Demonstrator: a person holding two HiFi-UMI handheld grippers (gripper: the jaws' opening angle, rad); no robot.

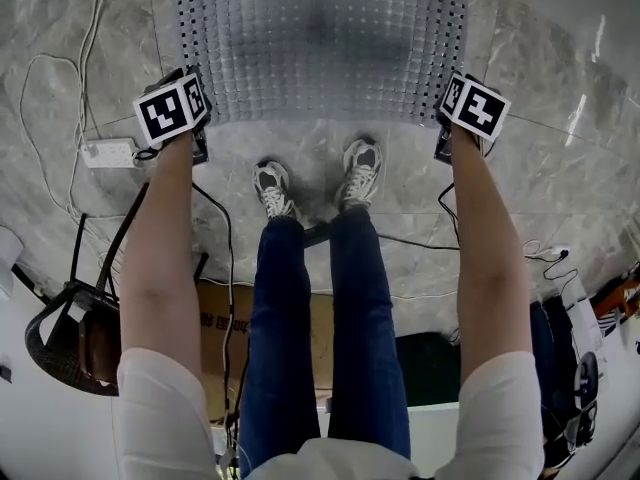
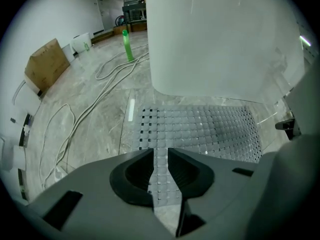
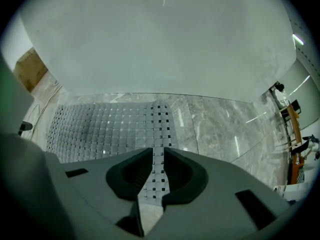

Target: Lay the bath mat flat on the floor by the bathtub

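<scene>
A translucent grey bath mat with a grid of holes lies spread on the marble floor ahead of the person's shoes. My left gripper is at its near left corner and my right gripper at its near right corner. In the left gripper view the jaws stand narrow with a strip of the mat pinched between them. The right gripper likewise grips the mat edge. The white bathtub wall rises just beyond the mat.
A power strip and cables lie on the floor to the left. A black chair and flattened cardboard sit behind the person. A green bottle, hoses and a cardboard box stand far left.
</scene>
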